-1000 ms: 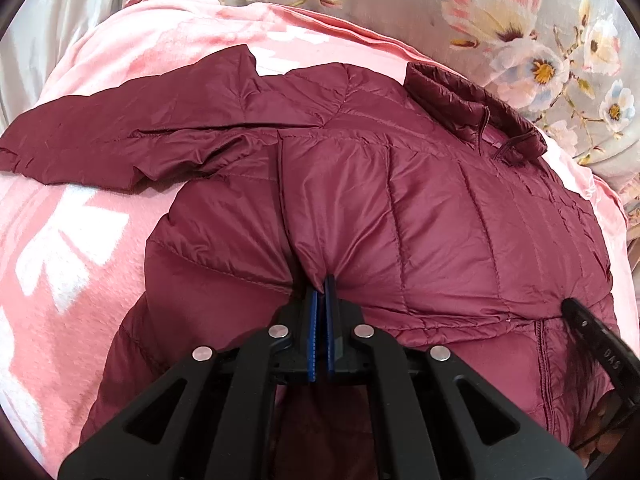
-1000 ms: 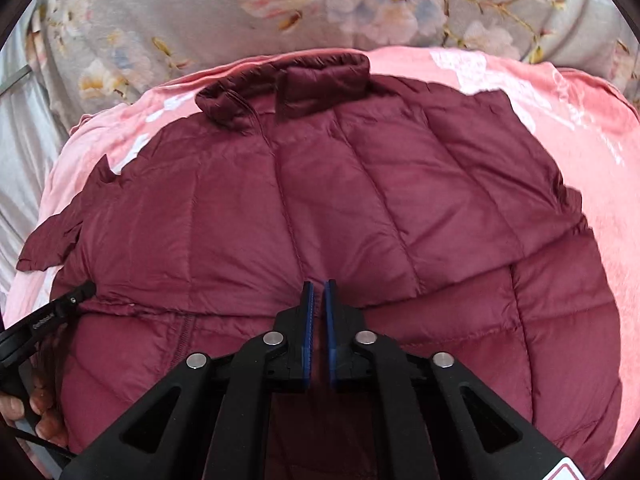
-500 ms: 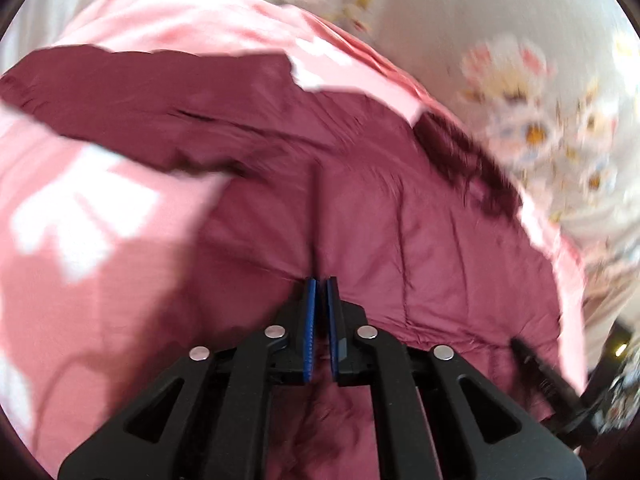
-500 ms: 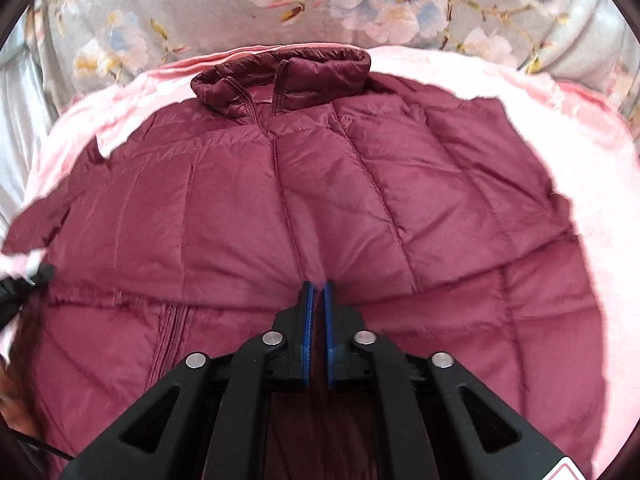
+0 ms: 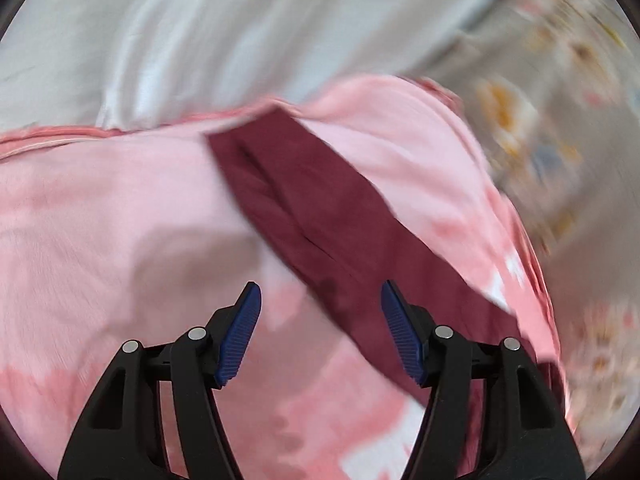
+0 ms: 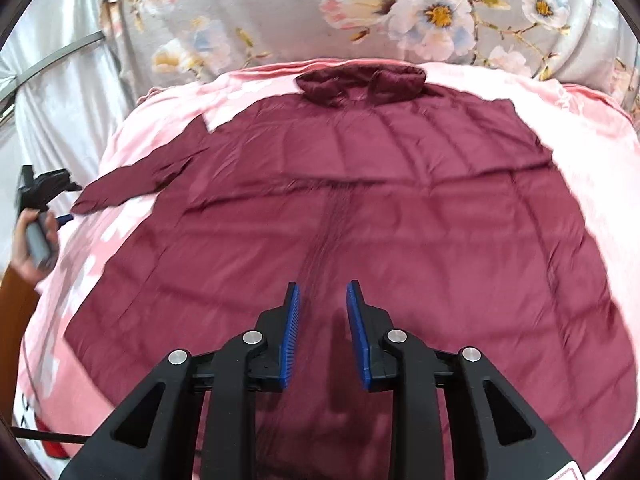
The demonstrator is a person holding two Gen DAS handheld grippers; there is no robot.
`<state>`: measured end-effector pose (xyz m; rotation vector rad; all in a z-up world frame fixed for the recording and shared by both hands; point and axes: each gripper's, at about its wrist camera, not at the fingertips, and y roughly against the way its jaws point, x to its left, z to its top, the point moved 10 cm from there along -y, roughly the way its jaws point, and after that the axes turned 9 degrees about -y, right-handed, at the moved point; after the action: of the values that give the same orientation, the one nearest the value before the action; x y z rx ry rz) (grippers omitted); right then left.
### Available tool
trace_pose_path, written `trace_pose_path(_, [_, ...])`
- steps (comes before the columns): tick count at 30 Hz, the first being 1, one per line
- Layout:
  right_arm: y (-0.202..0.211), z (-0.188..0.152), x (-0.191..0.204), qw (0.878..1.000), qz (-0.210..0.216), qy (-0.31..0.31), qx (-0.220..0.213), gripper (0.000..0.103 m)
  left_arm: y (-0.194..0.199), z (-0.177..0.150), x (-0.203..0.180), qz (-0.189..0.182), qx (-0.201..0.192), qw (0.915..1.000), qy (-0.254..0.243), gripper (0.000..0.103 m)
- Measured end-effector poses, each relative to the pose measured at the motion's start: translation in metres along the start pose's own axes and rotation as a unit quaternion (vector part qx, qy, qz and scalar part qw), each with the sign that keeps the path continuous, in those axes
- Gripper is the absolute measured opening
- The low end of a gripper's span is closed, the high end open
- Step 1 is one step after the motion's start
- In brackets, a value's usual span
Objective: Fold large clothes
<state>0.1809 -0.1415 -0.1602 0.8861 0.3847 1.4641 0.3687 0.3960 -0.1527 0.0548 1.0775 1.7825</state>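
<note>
A maroon quilted puffer jacket (image 6: 360, 216) lies spread flat on a pink blanket (image 6: 592, 152), collar (image 6: 360, 80) at the far end. My right gripper (image 6: 322, 300) is open and empty above the jacket's lower middle, near the zipper line. One sleeve (image 5: 320, 216) stretches out to the left; in the blurred left wrist view it runs diagonally. My left gripper (image 5: 320, 304) is open wide and empty, just above the near part of that sleeve. In the right wrist view the left gripper (image 6: 60, 196) sits by the sleeve's cuff (image 6: 92, 200).
A grey floral sheet (image 6: 400, 12) lies beyond the blanket. Pale silvery fabric (image 5: 200, 40) hangs to the left. The pink blanket (image 5: 100, 220) has white patches. The person's hand (image 6: 32, 248) holds the left gripper at the blanket's left edge.
Both grippers have let go of the jacket's hem and opened. The left gripper has swung left to the outstretched sleeve. The jacket now lies flatter.
</note>
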Motion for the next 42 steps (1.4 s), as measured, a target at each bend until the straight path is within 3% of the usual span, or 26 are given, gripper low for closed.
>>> trace_pose_path(4, [0.0,-0.025,0.012,1.0,-0.001,0.026,0.006,0.034,-0.017,0.031,0.031,0.02,-0.014,0.9995,0.02,0.06])
trace_pose_path(8, [-0.001,-0.034,0.013,1.0,0.0,0.021,0.001,0.041,-0.038,0.039,0.047,0.018,0.0,0.999,0.042,0.055])
trace_pose_path(11, [-0.003,-0.034,0.011,1.0,-0.002,0.019,0.001,0.043,-0.054,0.039,0.05,0.005,0.014,0.9983,0.057,0.039])
trace_pose_path(13, [-0.003,-0.033,0.01,1.0,-0.005,0.021,0.001,0.043,-0.064,0.036,0.046,0.0,0.03,0.9981,0.054,0.008])
trace_pose_path(14, [-0.003,-0.033,0.01,1.0,-0.005,0.02,0.002,0.044,-0.067,0.036,0.044,-0.003,0.035,0.9981,0.051,0.004])
trace_pose_path(17, [-0.002,-0.032,0.01,1.0,-0.003,0.014,0.004,0.044,-0.049,0.047,0.022,-0.011,0.007,0.9998,0.016,0.001])
trace_pose_path(20, [0.0,-0.028,0.007,1.0,0.008,-0.011,0.009,0.044,-0.013,0.058,-0.031,-0.043,-0.026,0.9977,-0.046,0.0])
trace_pose_path(22, [0.005,-0.022,0.005,0.999,0.02,-0.033,0.009,0.044,0.02,0.061,-0.08,-0.072,-0.048,0.9917,-0.095,0.0])
trace_pose_path(25, [0.018,-0.01,0.005,0.998,0.028,-0.048,-0.005,0.044,0.077,0.05,-0.169,-0.122,-0.082,0.972,-0.183,0.0])
trace_pose_path(29, [0.036,0.003,-0.002,0.998,0.021,-0.046,-0.023,0.044,0.143,0.003,-0.282,-0.198,-0.1,0.9353,-0.276,0.0])
trace_pose_path(33, [0.053,0.009,-0.016,0.998,0.015,-0.051,-0.039,0.044,0.179,-0.082,-0.379,-0.271,-0.065,0.8948,-0.349,0.0])
trace_pose_path(37, [0.061,0.007,-0.038,0.997,0.008,-0.068,-0.043,0.044,0.191,-0.178,-0.433,-0.301,-0.027,0.8599,-0.411,0.0])
trace_pose_path(42, [0.064,0.003,-0.065,0.995,-0.004,-0.086,-0.042,0.044,0.166,-0.279,-0.46,-0.307,0.057,0.8447,-0.434,0.001])
